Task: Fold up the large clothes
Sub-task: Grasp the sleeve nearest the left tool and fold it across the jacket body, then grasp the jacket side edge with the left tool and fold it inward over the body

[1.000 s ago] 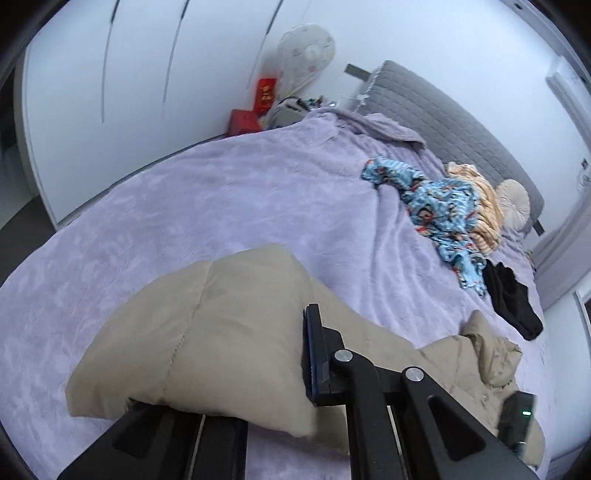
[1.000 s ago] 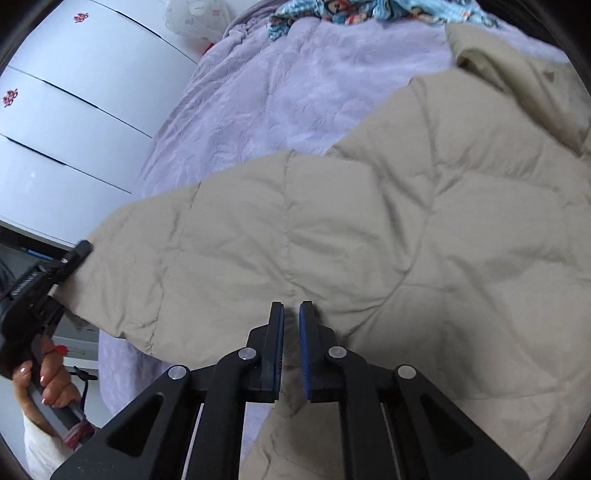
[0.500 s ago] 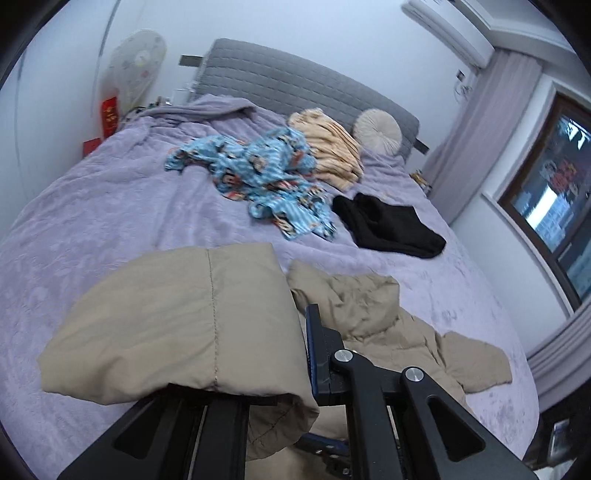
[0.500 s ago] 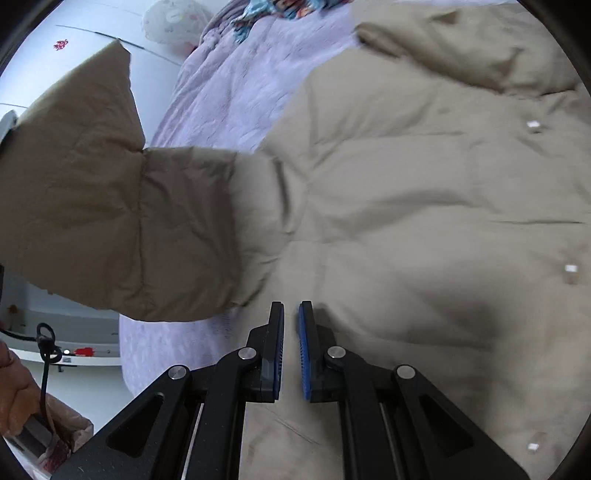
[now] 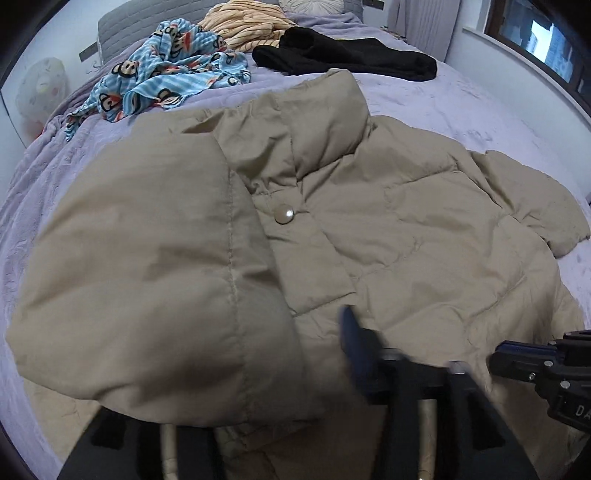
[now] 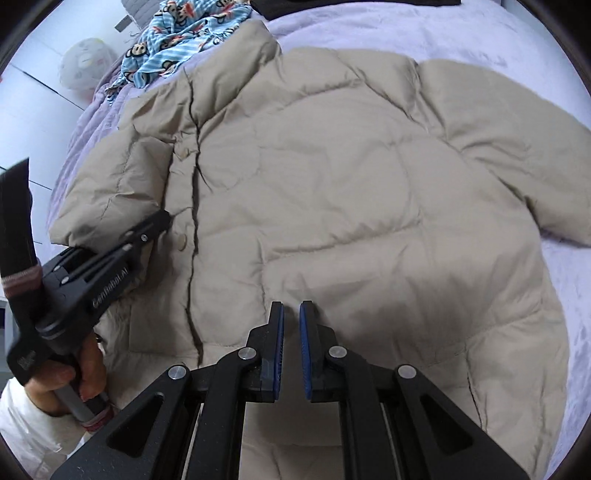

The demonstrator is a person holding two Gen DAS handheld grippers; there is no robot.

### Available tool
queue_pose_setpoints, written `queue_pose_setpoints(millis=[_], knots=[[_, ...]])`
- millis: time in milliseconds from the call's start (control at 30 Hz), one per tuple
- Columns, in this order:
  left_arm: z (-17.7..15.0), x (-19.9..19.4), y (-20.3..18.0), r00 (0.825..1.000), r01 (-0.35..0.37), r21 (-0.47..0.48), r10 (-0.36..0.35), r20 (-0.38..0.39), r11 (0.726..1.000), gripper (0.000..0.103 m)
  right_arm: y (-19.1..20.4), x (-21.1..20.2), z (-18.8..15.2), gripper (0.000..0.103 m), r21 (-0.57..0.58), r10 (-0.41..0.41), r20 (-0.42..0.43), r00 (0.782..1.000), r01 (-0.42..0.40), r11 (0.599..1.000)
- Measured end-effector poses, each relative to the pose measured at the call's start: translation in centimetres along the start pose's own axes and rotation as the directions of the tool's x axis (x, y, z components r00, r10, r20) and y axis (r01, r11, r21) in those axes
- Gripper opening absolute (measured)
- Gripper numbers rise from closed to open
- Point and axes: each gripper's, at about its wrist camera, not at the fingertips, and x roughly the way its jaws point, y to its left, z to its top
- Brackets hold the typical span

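Sleeve (image 5: 155, 258) fold under way: my left gripper (image 6: 162, 218) is opening over the jacket (image 6: 332, 184), my right gripper (image 6: 291, 347) is shut and empty, and the other sleeve (image 6: 517, 147) is next.

Soft, even daylight lit both views; fisheye edges bent darkly, and the left hand-held gripper (image 5: 354, 354) was motion-blurred.

Bed cover (image 5: 461, 107): lying lilac and rumpled.
Blue monkey-print garment (image 5: 166, 70): sprawling crumpled near the grey headboard (image 5: 110, 26).
Striped yellow garment (image 5: 247, 26): lying just beside it.
Black garment (image 5: 343, 55): resting in front of the yellow one.
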Motion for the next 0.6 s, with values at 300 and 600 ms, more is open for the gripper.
queue_pose_setpoints(millis=[300, 600], knots=[[-1.8, -9.6, 2.4, 0.988, -0.017, -0.022, 0.02, 0.15, 1.0, 0.1, 0.9, 0.2, 1.8, 0.061, 0.023, 0.107, -0.006, 0.994, -0.107, 0.994], [-5.2, -9.0, 18.1, 0.968, -0.217, -0.448, 0.252, 0.019, 0.867, 0.1, 10.7, -2.9, -1.8, 0.081, -0.43, 0.045, 0.133, 0.99, 0.017, 0.903]])
